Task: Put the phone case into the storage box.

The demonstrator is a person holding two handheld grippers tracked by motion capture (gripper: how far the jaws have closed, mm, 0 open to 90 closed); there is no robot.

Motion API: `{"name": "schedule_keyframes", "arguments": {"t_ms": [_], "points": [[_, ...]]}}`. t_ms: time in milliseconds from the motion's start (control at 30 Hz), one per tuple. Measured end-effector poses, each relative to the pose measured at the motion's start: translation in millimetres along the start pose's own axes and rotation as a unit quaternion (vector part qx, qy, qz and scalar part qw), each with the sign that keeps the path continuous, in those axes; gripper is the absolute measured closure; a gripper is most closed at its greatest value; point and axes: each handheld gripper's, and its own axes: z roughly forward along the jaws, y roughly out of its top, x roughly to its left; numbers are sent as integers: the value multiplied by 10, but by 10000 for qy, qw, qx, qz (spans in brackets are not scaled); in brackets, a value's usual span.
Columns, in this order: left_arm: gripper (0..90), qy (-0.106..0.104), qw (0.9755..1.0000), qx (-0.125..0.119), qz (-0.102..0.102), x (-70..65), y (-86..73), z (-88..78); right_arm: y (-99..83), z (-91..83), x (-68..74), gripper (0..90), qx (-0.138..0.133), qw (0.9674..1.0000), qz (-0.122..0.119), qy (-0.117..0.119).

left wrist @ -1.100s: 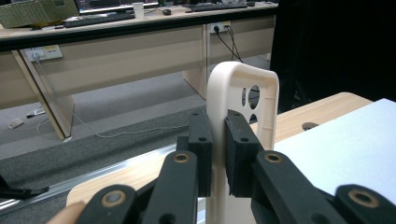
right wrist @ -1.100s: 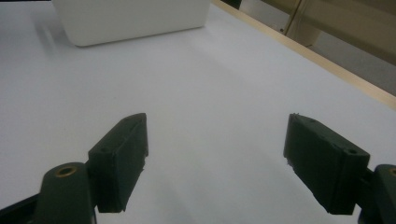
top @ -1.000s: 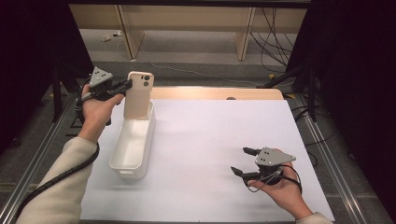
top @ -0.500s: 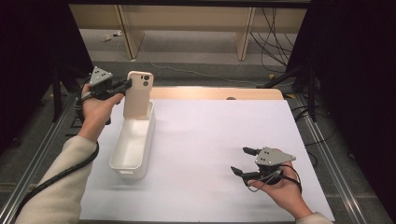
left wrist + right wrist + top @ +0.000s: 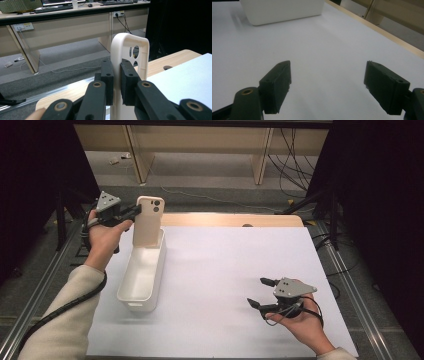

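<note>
While the left gripper (image 5: pixel 134 212) clamps the cream phone case (image 5: pixel 148 220) by its side edge, the case stands upright over the far end of the white rectangular bin (image 5: pixel 142 272), its lower end at or just inside the rim; whether it touches the bin's floor I cannot tell; in the left gripper view the two black pads (image 5: pixel 108 77) press either face of the case wall (image 5: pixel 130 47), camera cut-outs toward the top; so the pick-up looks done and the case seems to be on its way into the bin, with the lowering and the release left to do; the right gripper (image 5: pixel 261 293) rests low over the sheet at the near right, jaws spread wide and holding nothing, well apart from the bin; in the right gripper view its pads (image 5: pixel 277 82) hang just above bare white surface with the bin (image 5: pixel 282 10) far ahead; the work surface is a white sheet (image 5: pixel 235 270) laid on a light wooden table (image 5: pixel 230 219), whose bare edge shows along the far side; metal rails run along both sides; beyond lie grey carpet, pale wooden desk legs, loose cables on the floor and black curtains to left and right
</note>
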Motion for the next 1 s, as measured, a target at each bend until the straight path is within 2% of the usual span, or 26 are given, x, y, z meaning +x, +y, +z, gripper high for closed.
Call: {"name": "schedule_keyframes", "arguments": {"t_ms": [1000], "points": [[821, 77, 9999, 35, -59, 63, -34, 47, 2, -1, 2, 232, -1, 10000, 1, -1]]}}
